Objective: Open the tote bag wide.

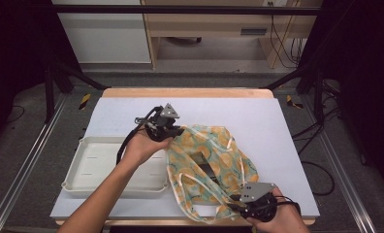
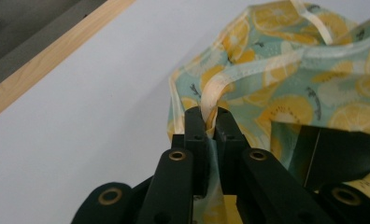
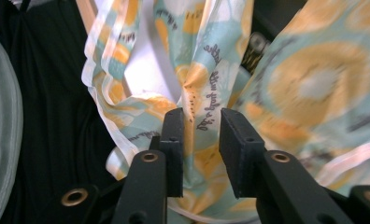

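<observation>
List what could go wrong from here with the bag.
1. The right gripper has cloth between its jaws, but a gap shows beside it; that side of the bag could slip free.
2. The left gripper pinches just a thin strip at the bag's edge, so a pull might tug it out.
3. A dark item lies in the bag's mouth; if one side drops, it may slide out onto the table.
</observation>
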The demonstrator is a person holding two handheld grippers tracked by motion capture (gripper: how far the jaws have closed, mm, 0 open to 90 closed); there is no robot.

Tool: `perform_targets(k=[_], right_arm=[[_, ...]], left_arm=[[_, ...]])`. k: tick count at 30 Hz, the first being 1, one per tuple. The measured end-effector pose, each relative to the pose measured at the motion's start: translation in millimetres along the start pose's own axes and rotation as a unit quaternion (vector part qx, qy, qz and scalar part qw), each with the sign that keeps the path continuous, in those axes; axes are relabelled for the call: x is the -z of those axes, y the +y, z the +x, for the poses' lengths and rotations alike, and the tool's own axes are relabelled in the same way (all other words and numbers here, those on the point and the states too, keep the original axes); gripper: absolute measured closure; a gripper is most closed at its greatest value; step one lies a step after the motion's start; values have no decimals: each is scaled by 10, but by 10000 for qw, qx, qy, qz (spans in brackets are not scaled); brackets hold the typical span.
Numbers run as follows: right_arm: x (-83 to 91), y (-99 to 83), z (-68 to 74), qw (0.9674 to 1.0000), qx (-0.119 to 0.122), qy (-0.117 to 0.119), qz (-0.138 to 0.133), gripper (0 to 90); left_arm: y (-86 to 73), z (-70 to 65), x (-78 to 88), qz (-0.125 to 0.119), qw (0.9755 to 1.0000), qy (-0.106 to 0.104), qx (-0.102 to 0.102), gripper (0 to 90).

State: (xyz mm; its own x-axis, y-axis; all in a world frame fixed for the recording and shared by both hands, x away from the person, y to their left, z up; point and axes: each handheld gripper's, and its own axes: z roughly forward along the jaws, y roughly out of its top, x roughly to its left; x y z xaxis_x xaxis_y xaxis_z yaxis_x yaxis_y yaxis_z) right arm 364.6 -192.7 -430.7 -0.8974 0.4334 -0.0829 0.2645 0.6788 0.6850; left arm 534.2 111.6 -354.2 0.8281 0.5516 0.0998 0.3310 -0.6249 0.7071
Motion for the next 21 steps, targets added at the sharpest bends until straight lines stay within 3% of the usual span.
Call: perform_targets(k=[6,12,15,17,21], right_arm=[[172,139,-109,9992,-101,-276,-262,577],[292,260,-255,9976,-194,-485,-452,443],[329,313,-314,9958,-290,-695,-513,409],[334,343,-371,9942,-398,-862,-503,400],[294,412,-476,9912,-615,-1053,-512,349]], left_arm=[[-45,-57,42,-67,10000,-39,-61,794],[-15,-92,145,-262,9994,209,-110,651],[6,-125,225,-364,9989,264,-109,573],[20,-178,305,-508,9982,281,-115,567],[10,-316,421,-574,9978,196,-270,555]])
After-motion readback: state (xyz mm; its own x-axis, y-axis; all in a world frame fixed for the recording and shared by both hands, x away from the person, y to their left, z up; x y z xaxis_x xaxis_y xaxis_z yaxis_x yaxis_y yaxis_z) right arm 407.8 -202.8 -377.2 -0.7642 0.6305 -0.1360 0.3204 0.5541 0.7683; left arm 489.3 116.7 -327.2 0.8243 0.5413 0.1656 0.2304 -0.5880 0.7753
